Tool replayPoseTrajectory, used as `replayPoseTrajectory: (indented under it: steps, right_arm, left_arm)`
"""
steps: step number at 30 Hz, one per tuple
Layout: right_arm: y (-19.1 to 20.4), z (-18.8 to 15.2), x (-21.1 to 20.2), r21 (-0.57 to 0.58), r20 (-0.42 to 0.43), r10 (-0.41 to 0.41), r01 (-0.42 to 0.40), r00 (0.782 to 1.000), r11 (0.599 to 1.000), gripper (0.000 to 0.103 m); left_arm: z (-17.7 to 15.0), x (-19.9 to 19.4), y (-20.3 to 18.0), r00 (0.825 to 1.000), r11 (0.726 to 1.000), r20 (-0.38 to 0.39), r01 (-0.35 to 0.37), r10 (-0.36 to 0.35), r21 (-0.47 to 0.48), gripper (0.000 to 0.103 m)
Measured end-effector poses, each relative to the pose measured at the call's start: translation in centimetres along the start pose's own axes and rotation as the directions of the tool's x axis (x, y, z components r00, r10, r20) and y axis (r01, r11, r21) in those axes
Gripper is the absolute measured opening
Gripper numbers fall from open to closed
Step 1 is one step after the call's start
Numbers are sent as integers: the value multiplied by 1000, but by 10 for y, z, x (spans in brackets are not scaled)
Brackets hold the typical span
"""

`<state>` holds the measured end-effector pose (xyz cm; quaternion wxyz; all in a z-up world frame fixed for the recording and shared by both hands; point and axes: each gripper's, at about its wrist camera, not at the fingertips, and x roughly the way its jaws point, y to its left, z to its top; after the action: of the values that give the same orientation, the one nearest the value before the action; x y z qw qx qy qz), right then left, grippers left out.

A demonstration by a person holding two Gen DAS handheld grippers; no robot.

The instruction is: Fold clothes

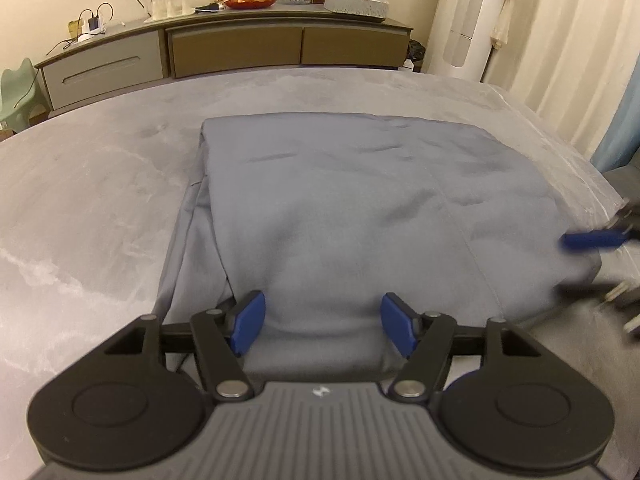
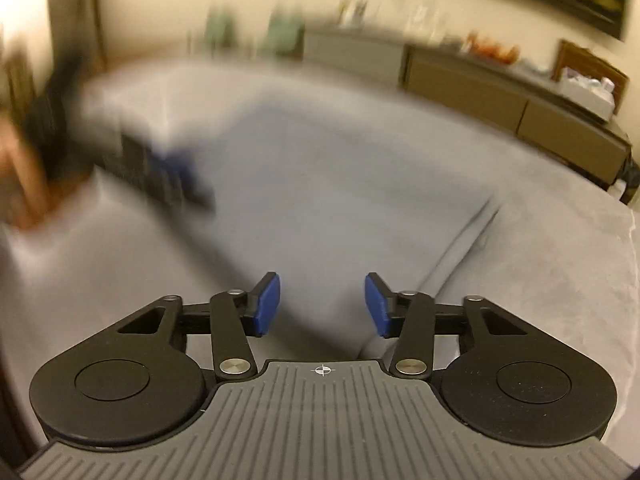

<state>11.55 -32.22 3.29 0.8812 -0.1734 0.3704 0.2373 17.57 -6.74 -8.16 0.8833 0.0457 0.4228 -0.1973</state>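
Note:
A blue-grey garment (image 1: pixel 360 208) lies folded in a rough rectangle on the grey bed (image 1: pixel 88 184). My left gripper (image 1: pixel 322 326) is open and empty, its blue pads standing over the garment's near edge. My right gripper (image 2: pixel 322 306) is open and empty over the garment (image 2: pixel 320 200) from the right side; that view is motion-blurred. The right gripper's blue pad shows blurred at the garment's right edge in the left wrist view (image 1: pixel 592 240). The left gripper shows as a dark blur in the right wrist view (image 2: pixel 160 172).
A long low cabinet (image 1: pixel 224 44) stands beyond the bed with glasses, a fruit bowl and boxes on top. A white tower unit (image 1: pixel 472 28) and curtains stand at the right. The bed's right edge (image 1: pixel 600 184) is near the garment.

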Motion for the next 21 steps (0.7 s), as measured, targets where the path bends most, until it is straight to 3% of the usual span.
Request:
replayPoseTrajectory:
  steps: [2, 5, 8, 10, 14, 16, 19, 20, 21]
  right_arm:
    - [-8, 5, 15, -7, 16, -50, 50, 999, 999, 53]
    - [-34, 19, 39, 39, 23, -196, 195, 980, 980, 54]
    - [-63, 20, 50, 185, -4, -122, 121, 993, 975, 56]
    - [-60, 21, 47, 210, -19, -87, 89, 996, 974, 58]
    - [-37, 23, 29, 138, 24, -161, 156, 987, 978, 57]
    - [-20, 23, 13, 101, 59, -135, 128, 989, 987, 57]
    - [15, 11, 2, -6, 23, -62, 63, 998, 998, 55]
    - [19, 9, 11, -43, -7, -90, 89, 996, 995, 54]
    - [18, 9, 18, -58, -20, -116, 114, 993, 992, 63]
  left_arm:
    - [5, 5, 1, 1000, 1000, 5, -2, 2, -9, 67]
    - [12, 11, 1, 1000, 1000, 19, -16, 16, -16, 68]
    - [17, 16, 6, 999, 999, 42, -32, 33, -21, 69]
    - [18, 19, 12, 998, 999, 54, -39, 41, -31, 73]
    - [20, 18, 10, 997, 998, 54, -52, 55, -43, 73]
    - [21, 18, 9, 997, 997, 52, -61, 64, -47, 73]
    - [22, 18, 10, 997, 997, 49, -59, 61, -50, 73]
    - [23, 18, 10, 997, 997, 49, -59, 61, -51, 73]
    - [23, 18, 9, 997, 997, 49, -60, 63, -50, 73]
